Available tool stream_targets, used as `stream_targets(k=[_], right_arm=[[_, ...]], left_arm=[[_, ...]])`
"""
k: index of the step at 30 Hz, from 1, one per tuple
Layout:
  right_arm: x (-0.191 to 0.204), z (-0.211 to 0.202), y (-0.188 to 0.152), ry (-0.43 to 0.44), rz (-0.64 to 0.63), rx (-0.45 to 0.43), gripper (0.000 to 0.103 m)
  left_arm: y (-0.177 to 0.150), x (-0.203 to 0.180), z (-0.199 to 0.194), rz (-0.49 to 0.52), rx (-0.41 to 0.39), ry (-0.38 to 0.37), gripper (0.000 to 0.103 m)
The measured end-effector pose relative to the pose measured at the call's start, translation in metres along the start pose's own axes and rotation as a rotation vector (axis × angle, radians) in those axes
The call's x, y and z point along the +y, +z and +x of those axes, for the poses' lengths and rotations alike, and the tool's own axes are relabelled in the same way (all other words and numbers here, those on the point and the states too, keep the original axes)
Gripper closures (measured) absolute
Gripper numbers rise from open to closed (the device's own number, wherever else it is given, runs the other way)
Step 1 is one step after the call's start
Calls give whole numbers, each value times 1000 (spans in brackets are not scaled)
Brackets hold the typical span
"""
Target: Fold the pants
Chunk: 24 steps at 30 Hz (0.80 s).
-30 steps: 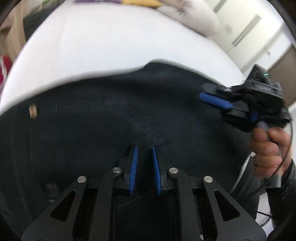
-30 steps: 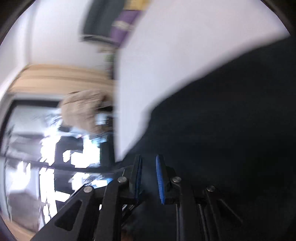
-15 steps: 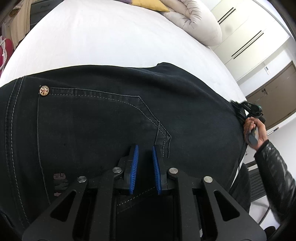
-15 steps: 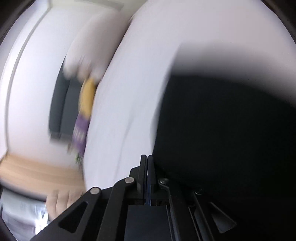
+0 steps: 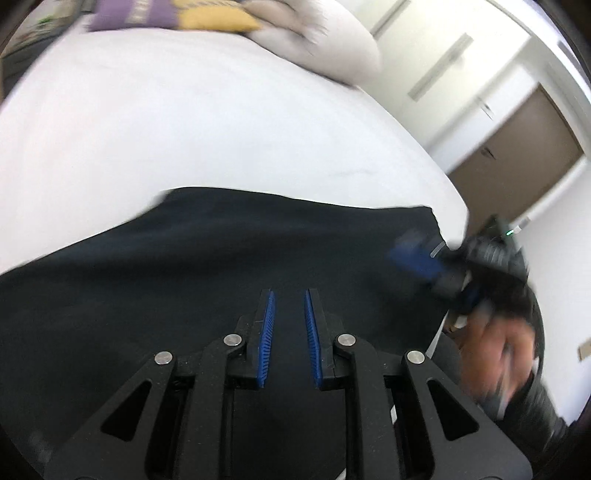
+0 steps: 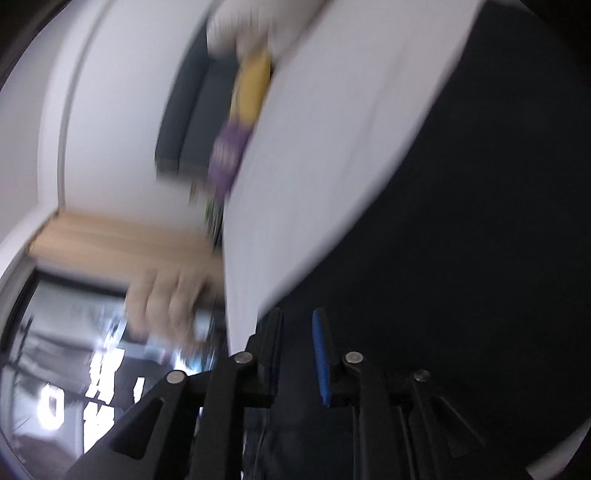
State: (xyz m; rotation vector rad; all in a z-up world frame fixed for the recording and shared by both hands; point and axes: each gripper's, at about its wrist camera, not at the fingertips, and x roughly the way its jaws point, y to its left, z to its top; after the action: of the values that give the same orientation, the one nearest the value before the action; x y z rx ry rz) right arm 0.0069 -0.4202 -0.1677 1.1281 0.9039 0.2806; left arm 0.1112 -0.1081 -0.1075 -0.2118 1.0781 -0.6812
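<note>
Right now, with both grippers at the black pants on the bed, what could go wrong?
1. The right gripper has just been opening; dark cloth shows in its gap but does not look pinched. The pants may drop there and the fold may come undone.
2. The left gripper seems to hold only a narrow pinch of cloth. A pull may drag or wrinkle the pants on the white bed.

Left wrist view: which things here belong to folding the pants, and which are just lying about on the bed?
Part of the job:
- black pants, spread on the bed
- left gripper, fabric between its pads
- right gripper, at the pants' right edge

Just lying about:
- white duvet
- yellow pillow
- purple pillow
- white bed sheet
</note>
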Motion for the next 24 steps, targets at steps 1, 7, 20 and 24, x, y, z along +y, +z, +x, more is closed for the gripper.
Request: stream_targets(k=[1,7,20,24], right_arm=[[-4,18,-9,-26,0,50,76],[-38,14,10,-27,77,-30,103],[-13,-243,18,-396,-190,-395,44],[78,-274,-25,-341,-491,-357,37]], left_arm=[[1,3,9,3,18,22,87],[-32,108,-27,-254,-41,41,87],[-107,206,-159,-389,-248,153,87],[-108,191,-188,-392,-323,176,87]])
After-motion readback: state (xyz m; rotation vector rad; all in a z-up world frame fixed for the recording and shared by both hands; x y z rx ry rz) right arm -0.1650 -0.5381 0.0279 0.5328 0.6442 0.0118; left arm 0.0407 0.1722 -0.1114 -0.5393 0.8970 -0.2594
